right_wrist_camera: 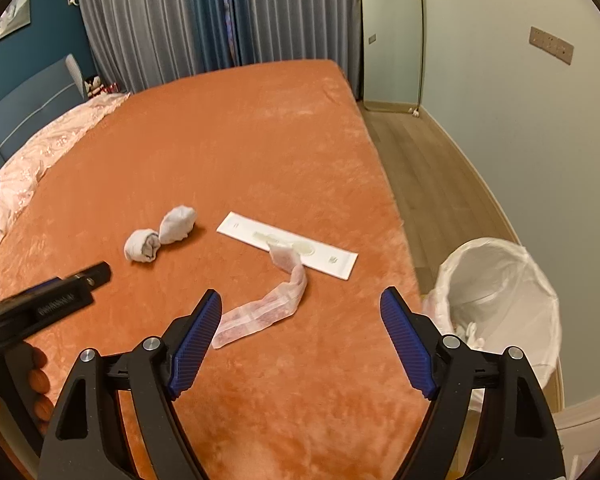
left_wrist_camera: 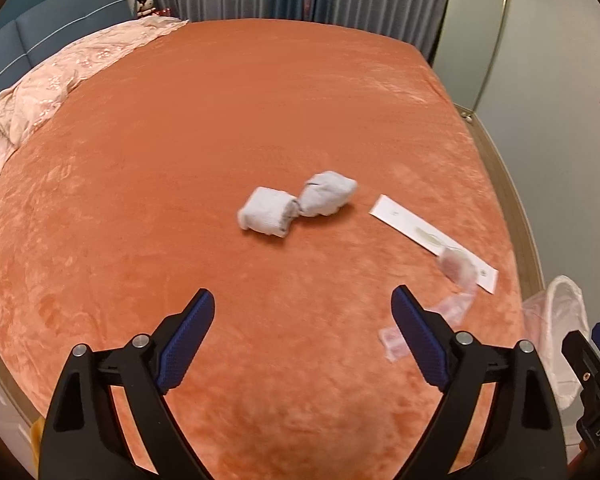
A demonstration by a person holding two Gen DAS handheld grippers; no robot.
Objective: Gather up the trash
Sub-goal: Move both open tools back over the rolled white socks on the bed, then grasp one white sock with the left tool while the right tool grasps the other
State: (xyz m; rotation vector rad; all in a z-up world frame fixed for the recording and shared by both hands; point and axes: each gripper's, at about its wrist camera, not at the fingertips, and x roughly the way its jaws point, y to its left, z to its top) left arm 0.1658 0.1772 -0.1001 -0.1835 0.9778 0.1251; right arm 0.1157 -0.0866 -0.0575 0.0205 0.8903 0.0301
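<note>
Orange plush bedspread [right_wrist_camera: 260,140], grey curtains [right_wrist_camera: 180,16]

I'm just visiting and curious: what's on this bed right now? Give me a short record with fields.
surface: bed with orange blanket
cloth items: two rolled grey socks, side by side, touching
flat item: long white card, nearer the bed's right edge
wrapper: crumpled clear plastic strip, one end lying on the card
bin: white-lined trash bin on the floor beside the bed, a few white scraps inside
left gripper: open, empty, above the blanket
right gripper: open, empty, over the wrapper
far side: pink quilt by the headboard
</note>
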